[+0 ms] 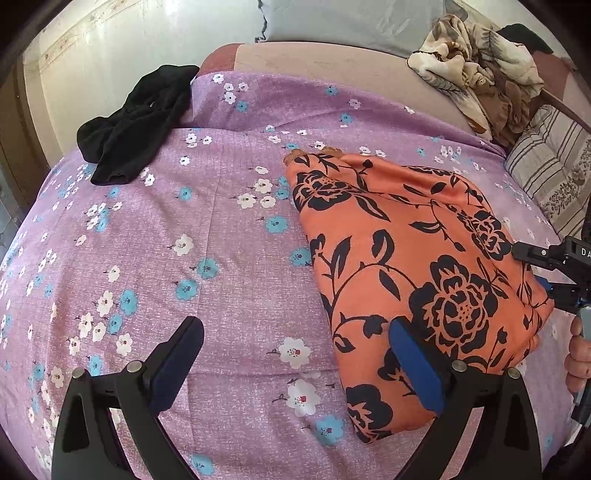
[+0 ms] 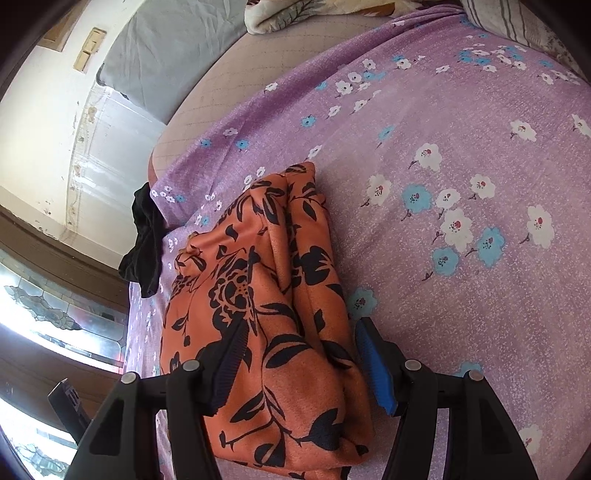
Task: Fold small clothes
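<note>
Left wrist view: my left claw (image 1: 295,365) gapes wide, nothing btwn pads, right pad just over the near edge of the folded orange garment (image 1: 413,258) on the bed (image 1: 221,240). Snag there = fold undone.

Right wrist view: my right claw (image 2: 303,365) straddles garment's near end, pads apart, not pinching afaict. Lifting could spill layers.

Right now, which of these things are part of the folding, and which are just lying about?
Part of the folding:
- orange flowered garment, already folded
- black garment, still crumpled
- left tongs
- right tongs

Lying about:
- beige floral blanket
- striped pillow
- grey pillow
</note>
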The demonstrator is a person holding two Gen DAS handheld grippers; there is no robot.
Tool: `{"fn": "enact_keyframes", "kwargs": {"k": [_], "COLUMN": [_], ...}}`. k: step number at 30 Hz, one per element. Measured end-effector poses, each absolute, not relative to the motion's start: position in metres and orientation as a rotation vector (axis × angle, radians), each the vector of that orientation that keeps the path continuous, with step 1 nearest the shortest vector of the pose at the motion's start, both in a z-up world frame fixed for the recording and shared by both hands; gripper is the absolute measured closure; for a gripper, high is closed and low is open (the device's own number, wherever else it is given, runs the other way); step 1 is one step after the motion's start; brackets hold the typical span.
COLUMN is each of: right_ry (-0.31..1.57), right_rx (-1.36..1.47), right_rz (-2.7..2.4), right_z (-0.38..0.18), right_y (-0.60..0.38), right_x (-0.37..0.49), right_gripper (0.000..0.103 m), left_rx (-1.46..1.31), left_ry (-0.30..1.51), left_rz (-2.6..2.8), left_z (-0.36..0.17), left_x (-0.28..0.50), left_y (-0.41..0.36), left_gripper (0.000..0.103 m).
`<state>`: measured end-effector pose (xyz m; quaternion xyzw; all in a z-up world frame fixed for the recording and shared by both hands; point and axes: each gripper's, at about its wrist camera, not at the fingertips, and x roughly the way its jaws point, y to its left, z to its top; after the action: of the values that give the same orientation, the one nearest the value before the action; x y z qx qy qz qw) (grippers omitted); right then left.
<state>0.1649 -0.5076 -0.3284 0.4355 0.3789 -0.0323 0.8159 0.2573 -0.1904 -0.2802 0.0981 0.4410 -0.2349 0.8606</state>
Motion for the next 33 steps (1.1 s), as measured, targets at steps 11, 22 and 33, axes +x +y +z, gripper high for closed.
{"fn": "enact_keyframes", "kwargs": {"k": [11,22,33], "right_ry": [0.822,0.800,0.765], "right_rx": [1.032,1.131,1.003], "right_rz": [-0.005,0.120,0.137], "right_z": [-0.343,-0.360,-0.345], "right_y": [-0.517,-0.515,-0.485], "right_x": [0.168,0.174,0.182], "right_gripper": [0.034,0.032,0.030], "left_rx": [0.155,0.018,-0.076], "left_ry": [1.016,1.105,1.152], "left_rz": [-0.667,-0.734,-0.804], "left_z": [-0.294,-0.305,-0.312], "left_x": [0.248,0.258,0.257], "left_y": [-0.209,-0.210,-0.221], "left_gripper": [0.003,0.003,0.003]}}
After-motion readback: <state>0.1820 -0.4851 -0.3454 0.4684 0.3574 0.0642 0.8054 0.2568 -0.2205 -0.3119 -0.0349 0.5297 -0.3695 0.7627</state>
